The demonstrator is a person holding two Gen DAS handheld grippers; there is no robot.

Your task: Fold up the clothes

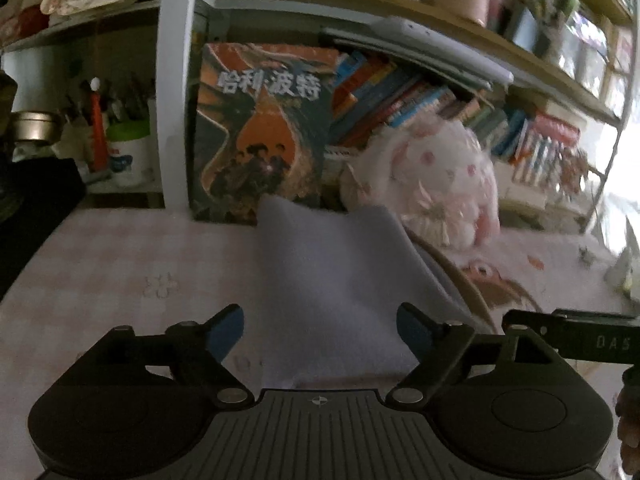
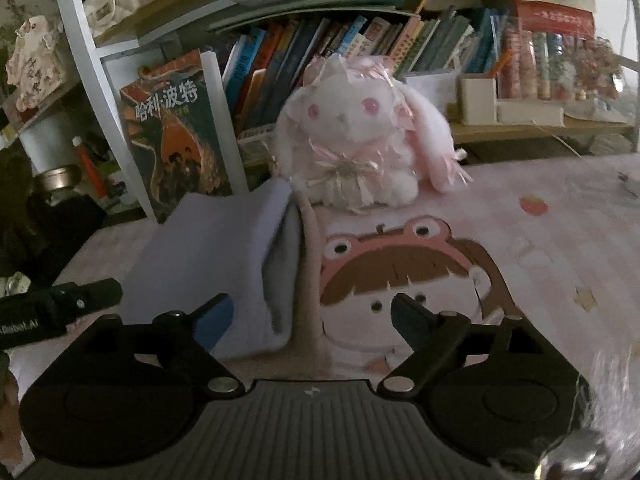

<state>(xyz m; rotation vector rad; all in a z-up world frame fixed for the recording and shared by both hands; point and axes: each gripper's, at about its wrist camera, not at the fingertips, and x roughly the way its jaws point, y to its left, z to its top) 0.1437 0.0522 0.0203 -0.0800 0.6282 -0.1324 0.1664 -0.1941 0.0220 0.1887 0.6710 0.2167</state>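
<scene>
The pale lilac soft cloth [image 1: 332,280] lies half-folded on the desk [image 1: 120,264]. Both grippers' jaws are spread, holding nothing. Next, they should pinch its edge.

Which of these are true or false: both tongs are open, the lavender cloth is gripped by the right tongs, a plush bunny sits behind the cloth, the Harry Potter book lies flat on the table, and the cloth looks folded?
1. Both tongs are open. True: the left tongs and right tongs both show spread fingers.
2. The right tongs grip the lavender cloth. False: nothing is pinched between their fingers.
3. A plush bunny sits behind the cloth. True.
4. The Harry Potter book lies flat on the table. False: it stands upright against the shelf.
5. The cloth looks folded. True: layered edges show on its right side.
</scene>
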